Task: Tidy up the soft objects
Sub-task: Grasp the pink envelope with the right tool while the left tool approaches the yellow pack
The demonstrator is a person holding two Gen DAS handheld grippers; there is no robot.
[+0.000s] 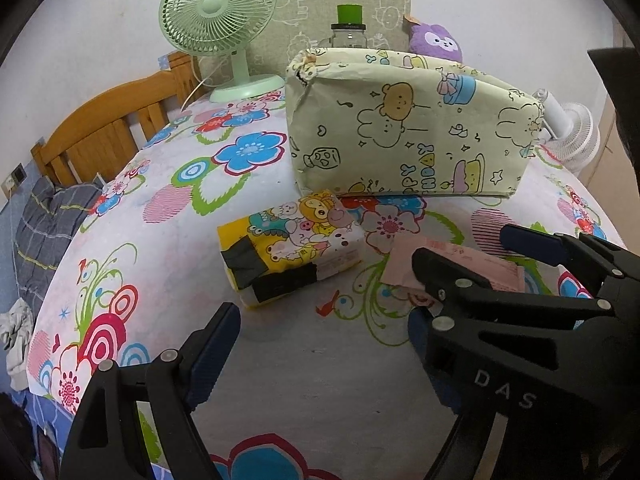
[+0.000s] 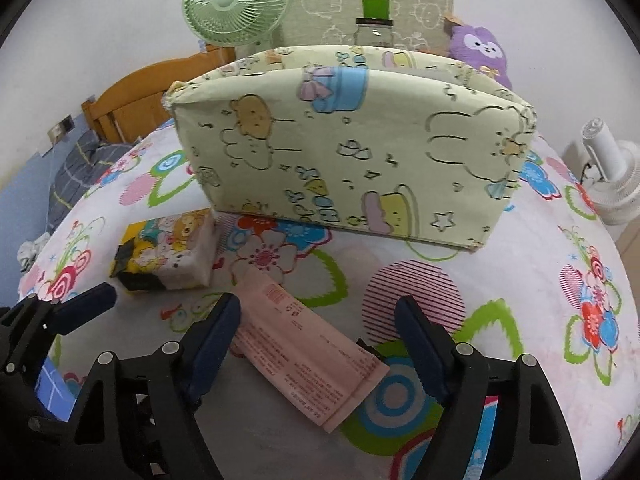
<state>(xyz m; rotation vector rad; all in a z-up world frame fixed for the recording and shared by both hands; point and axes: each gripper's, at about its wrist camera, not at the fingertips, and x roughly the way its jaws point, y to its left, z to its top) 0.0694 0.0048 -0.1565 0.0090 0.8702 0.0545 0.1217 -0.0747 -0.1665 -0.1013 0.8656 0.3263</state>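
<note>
A flat pink packet [image 2: 312,352] lies on the floral sheet [image 2: 520,280], between the fingers of my right gripper [image 2: 320,340]. Its jaws are open and a gap shows beside the right pad. In the left wrist view the right gripper [image 1: 460,246] covers part of the pink packet [image 1: 404,260]. A yellow cartoon tissue pack [image 1: 290,246] lies just left of it. Behind both stands a pale green cartoon-print box [image 1: 412,124], open at the top. My left gripper [image 1: 320,344] hovers open over bare sheet near the front, with nothing between its fingers.
A green desk fan [image 1: 218,28], a jar with a green cap [image 1: 349,28] and a purple plush [image 1: 436,42] stand along the back wall. A white fan [image 2: 612,176] sits at the right. A wooden headboard [image 1: 104,128] and grey checked bedding [image 1: 44,232] lie left.
</note>
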